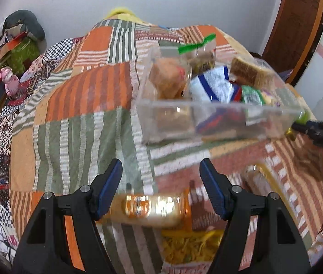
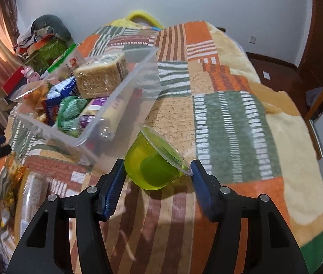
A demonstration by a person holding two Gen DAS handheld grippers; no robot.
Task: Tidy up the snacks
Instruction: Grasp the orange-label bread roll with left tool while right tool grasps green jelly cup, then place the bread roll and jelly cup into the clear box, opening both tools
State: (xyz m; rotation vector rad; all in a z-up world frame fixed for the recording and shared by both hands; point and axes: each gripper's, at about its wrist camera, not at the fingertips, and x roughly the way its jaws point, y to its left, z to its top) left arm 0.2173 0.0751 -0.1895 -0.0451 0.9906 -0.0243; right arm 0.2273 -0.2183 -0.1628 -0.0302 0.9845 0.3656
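A clear plastic bin (image 1: pixel 218 116) (image 2: pixel 136 80) on the patchwork bed holds several snacks: wrapped cakes (image 2: pixel 102 77), a blue and white bag (image 1: pixel 214 86), a green packet (image 2: pixel 70 111). My left gripper (image 1: pixel 161 182) is open above an orange wrapped snack pack (image 1: pixel 147 207), which lies between its fingers on the bed. My right gripper (image 2: pixel 158 171) holds a tilted green jelly cup (image 2: pixel 154 162) between its pads, just right of the bin's near corner. The right gripper also shows in the left wrist view (image 1: pixel 316 130).
A yellow noodle-like packet (image 1: pixel 188 244) and a long clear-wrapped snack (image 2: pixel 31 196) with a gold-wrapped one (image 2: pixel 8 175) lie on the blanket near the left gripper. Clutter, boxes and a pink toy (image 1: pixel 9 80) sit off the bed's left. Wooden door at right.
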